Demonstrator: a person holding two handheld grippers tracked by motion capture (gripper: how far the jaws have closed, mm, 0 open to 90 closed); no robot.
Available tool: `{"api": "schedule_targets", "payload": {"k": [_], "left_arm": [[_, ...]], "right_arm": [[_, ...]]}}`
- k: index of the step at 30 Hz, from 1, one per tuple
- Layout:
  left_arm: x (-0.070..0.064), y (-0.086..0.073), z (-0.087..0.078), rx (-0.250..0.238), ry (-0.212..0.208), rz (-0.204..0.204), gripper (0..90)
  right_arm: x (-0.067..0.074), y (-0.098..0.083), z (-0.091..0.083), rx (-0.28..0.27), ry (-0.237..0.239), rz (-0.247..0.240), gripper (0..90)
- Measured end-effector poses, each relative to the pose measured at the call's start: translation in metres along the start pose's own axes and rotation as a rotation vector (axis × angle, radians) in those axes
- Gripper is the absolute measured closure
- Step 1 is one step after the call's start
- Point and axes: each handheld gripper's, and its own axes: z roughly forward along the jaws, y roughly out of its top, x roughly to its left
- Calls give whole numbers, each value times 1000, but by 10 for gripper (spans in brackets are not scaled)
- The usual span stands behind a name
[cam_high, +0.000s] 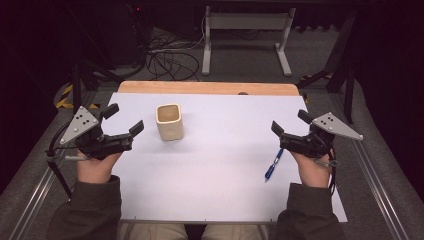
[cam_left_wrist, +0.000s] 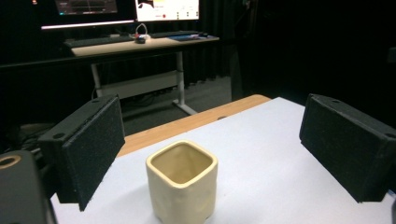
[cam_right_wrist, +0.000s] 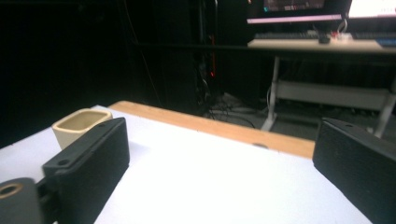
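White tabletop (cam_high: 220, 175), cream cup (cam_high: 169, 121) upright & empty, both tools wide, L (cam_high: 123, 121), R (cam_high: 289, 121).

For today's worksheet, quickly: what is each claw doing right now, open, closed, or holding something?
Left claw: open, holding nothing; cream cup stands just ahead.
Right claw: open, holding nothing; blue pen lies beside it.

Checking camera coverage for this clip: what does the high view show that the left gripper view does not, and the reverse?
High view: a blue pen lying on the white sheet near the right gripper, both hands and sleeves, and the left gripper from above, jaws apart and empty.

Left gripper view: a desk with lit monitors and a keyboard in the dark background, and the rough black pads up close.

Both: the cream square cup, upright and empty, on the white sheet over the wooden table edge.
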Motion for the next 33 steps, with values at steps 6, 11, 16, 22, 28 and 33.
{"api": "schedule_targets", "payload": {"k": [6,11,16,22,28,33], "left_arm": [[0,-1,0,1,0,-1,76],[-1,-1,0,2,-7,-9,83],[-1,-2,0,13,-9,-2,89],[-1,-2,-1,-1,-16,-13,89],[-1,-3,-1,-7,-22,-11,90],[-1,-3,0,8,-21,-13,101]], "right_arm": [[-4,-4,2,26,-42,11,124],[-5,-8,7,70,-82,7,156],[-7,-13,10,91,-88,16,181],[-13,-20,16,146,-92,48,225],[-16,-28,20,188,-110,32,316],[-20,-35,25,241,-135,33,341]]}}
